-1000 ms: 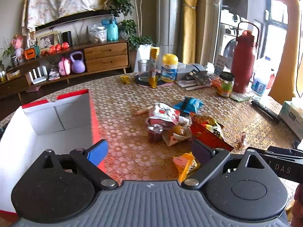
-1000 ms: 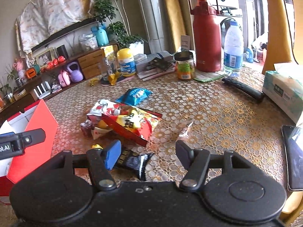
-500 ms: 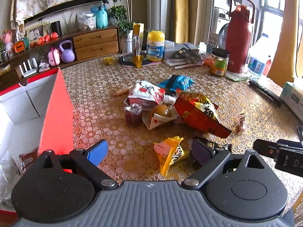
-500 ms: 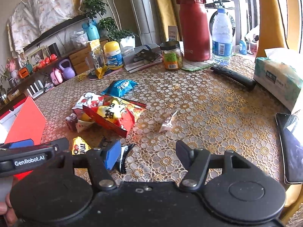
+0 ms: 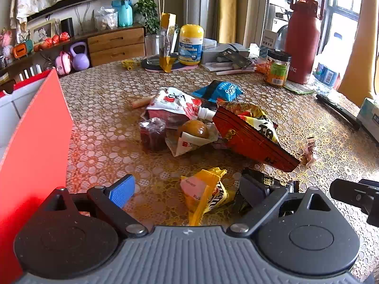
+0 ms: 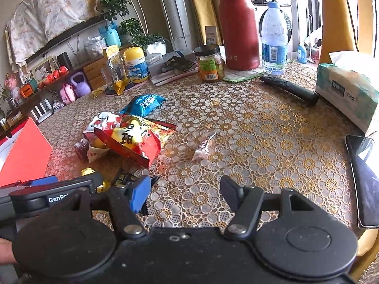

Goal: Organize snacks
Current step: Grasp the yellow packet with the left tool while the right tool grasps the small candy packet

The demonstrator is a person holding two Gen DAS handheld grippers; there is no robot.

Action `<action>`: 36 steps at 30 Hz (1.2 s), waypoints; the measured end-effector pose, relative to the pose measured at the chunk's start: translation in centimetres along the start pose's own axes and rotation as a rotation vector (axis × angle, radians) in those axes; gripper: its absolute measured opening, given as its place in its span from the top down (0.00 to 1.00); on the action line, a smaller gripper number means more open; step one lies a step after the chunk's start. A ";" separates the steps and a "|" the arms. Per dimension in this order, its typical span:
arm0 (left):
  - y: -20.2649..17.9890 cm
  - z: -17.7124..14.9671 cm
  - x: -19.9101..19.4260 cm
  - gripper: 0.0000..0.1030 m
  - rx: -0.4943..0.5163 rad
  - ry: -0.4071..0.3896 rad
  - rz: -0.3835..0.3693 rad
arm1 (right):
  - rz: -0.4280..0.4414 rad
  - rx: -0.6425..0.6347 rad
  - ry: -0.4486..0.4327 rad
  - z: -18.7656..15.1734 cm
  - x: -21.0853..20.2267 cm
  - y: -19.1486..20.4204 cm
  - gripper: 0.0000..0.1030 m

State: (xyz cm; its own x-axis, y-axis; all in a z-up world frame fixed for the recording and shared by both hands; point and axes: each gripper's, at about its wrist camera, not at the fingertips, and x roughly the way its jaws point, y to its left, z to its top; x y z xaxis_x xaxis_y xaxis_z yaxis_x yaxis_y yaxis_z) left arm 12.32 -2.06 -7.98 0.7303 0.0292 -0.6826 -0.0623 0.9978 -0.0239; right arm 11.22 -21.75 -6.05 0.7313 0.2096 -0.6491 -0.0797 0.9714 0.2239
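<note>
The left gripper point(image 5: 187, 189) hangs low over the surface point(image 5: 319, 127) with its jaws spread wide and nothing between them. Just ahead of it, in the gap between the fingers, a small yellow packet point(image 5: 208, 193) lies crumpled on the surface, and a black packet point(image 5: 267, 179) lies just to its right, partly behind the right finger. A red box point(image 5: 35, 146) with a white inside stands close on the left, its wall beside the left finger.

The right gripper point(image 6: 186, 195) is also spread and empty, above bare patterned cloth. The black packet point(image 6: 125, 178) shows just beside its blue-padded left finger, and the left gripper's body reaches in at the lower left of that view. A small white wrapper point(image 6: 203, 145) lies alone a little farther out.

Beyond the packets sits the main heap of snacks: a large red and yellow bag point(image 5: 251, 132), a round brown bun in a paper sleeve point(image 5: 193, 132), a dark red jelly cup point(image 5: 152, 132) and a red and white pouch point(image 5: 173, 106), all touching or overlapping. A blue packet point(image 5: 219, 91) lies just behind them.

At the far edge stand a yellow-capped bottle point(image 5: 190, 45), a jar with a black lid point(image 5: 277, 68), a tall red flask point(image 5: 302, 40) and a water bottle point(image 6: 274, 37). A tissue pack point(image 6: 348, 90) and a black remote point(image 6: 289, 88) lie to the right.
</note>
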 end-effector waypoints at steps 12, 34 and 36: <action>0.0 -0.2 1.3 0.19 -0.015 -0.005 -0.026 | -0.022 -0.017 0.013 0.2 2.4 -0.4 0.36; 0.0 -1.0 1.3 0.63 -0.003 -0.029 -0.070 | -0.103 -0.073 -0.022 2.7 7.6 -0.7 0.47; 0.1 -0.9 1.2 0.64 -0.006 -0.030 -0.063 | -0.115 -0.080 -0.013 2.7 8.2 -0.6 0.54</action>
State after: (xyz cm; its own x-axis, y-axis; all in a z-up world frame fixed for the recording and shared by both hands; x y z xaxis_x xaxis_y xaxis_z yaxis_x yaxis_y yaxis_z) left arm 12.53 -1.94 -9.44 0.7529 -0.0319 -0.6574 -0.0193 0.9973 -0.0705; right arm 19.09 -20.98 -9.49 0.7471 0.0950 -0.6578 -0.0477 0.9948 0.0895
